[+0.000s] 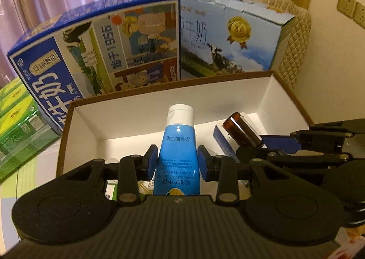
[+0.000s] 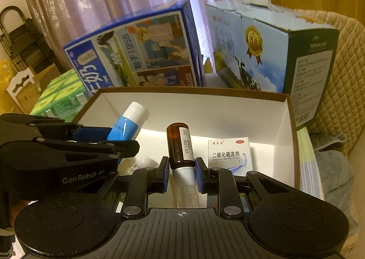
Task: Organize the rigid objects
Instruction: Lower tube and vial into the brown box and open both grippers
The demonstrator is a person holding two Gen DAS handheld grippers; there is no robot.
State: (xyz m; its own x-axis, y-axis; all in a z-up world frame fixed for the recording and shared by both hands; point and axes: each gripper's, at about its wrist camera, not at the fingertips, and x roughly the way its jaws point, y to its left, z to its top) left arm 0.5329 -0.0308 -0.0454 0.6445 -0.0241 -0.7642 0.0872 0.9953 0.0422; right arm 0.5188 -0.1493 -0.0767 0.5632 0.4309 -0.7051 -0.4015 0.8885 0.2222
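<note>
My left gripper is shut on a blue hand-cream tube with a white cap, held cap-forward over the open white cardboard box. My right gripper is shut on a brown glass bottle with a white cap and clear cover, its base pointing into the same box. In the left wrist view the brown bottle and right gripper appear at right. The right wrist view shows the blue tube and left gripper at left. A small white medicine carton lies on the box floor.
Behind the box stand a dark blue milk carton case and a light blue milk case. Green shrink-wrapped packs sit at left. A quilted beige chair back is at right, pink curtains behind.
</note>
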